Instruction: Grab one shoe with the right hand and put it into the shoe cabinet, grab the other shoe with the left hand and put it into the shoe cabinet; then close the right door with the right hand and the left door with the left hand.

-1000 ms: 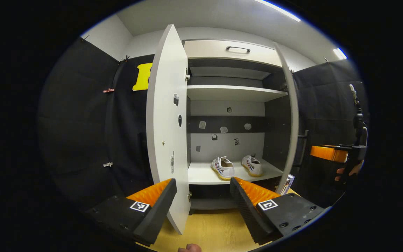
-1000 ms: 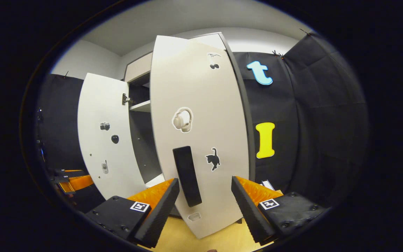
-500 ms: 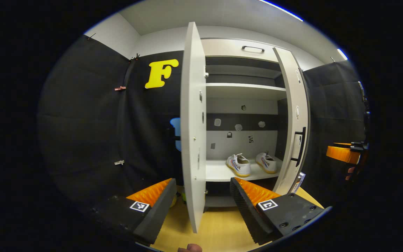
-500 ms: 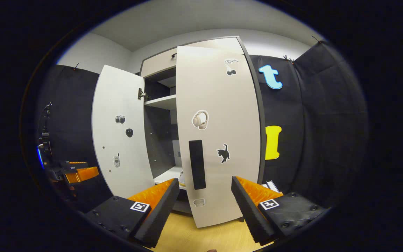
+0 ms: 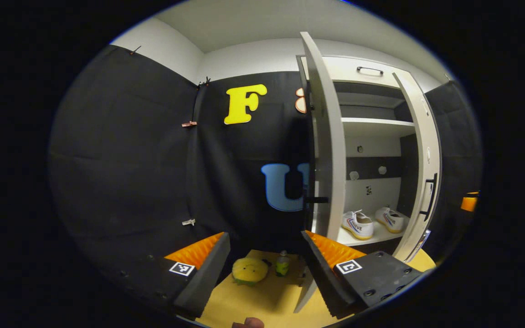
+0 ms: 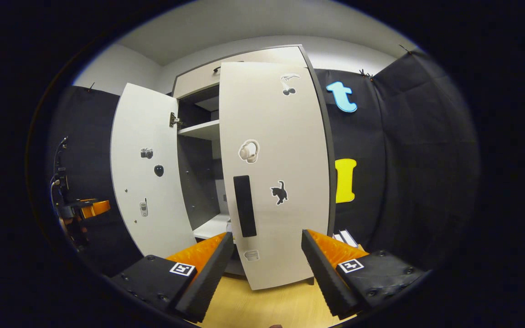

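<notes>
Fingers (image 6: 317, 269) spread before right door (image 6: 276, 173), hiding shoes (image 5: 357, 225).

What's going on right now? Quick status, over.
Left gripper and right gripper open, holding nothing. Both shoes on cabinet shelf. Right door nearly shut, left door open. Nothing blocking.

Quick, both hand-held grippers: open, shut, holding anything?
Left hand-held gripper: open, holding nothing, beside the left door.
Right hand-held gripper: open, holding nothing, facing the right door.
</notes>
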The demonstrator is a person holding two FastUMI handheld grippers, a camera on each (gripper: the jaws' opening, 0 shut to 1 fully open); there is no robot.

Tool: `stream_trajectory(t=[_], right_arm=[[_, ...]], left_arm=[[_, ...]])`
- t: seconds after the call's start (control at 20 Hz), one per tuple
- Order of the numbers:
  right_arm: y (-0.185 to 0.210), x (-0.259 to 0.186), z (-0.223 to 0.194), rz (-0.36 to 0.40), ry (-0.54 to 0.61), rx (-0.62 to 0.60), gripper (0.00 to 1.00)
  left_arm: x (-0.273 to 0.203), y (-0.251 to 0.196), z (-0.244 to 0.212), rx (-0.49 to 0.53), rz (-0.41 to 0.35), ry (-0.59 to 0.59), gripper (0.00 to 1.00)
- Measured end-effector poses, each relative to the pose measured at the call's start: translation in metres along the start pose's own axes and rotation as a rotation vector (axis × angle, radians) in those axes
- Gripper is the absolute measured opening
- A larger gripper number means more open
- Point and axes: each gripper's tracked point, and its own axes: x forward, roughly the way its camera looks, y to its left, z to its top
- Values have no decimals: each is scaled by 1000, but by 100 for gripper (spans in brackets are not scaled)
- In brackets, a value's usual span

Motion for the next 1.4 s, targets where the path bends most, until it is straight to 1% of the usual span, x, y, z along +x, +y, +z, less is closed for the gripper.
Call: stream_trajectory(t=[0.1, 0.2, 0.25, 0.3, 0.45, 0.5, 0.65, 0.85, 1.2, 1.4], right_arm=[[-3, -3, 0, -11, 0, -2, 98], [-9, -5, 0, -26, 0, -14, 98], [-12, -7, 0, -33, 0, -18, 98], [-15, -8, 1, -39, 0, -19, 98], [-26, -13, 4, -58, -6, -11, 98], [-30, -14, 6, -62, -10, -10, 98], [-37, -17, 9, -70, -18, -9, 98], [-42, -22, 9, -69, -16, -3, 98], [-56, -31, 12, -71, -20, 5, 98], [-67, -39, 14, -79, -18, 8, 98]], left_arm=[[15, 9, -4, 12, 26, 1, 96], [30, 10, -12, 11, 26, 16, 96], [36, 7, -17, 9, 17, 25, 92], [40, 3, -21, 8, 6, 32, 96], [47, -10, -27, -1, -28, 42, 96], [47, -10, -25, -7, -25, 35, 92], [46, -13, -28, -49, -16, 37, 93], [44, -19, -26, -28, 14, 30, 93], [31, -53, -24, -29, -15, 27, 92], [27, -85, -23, -35, -61, 29, 92]])
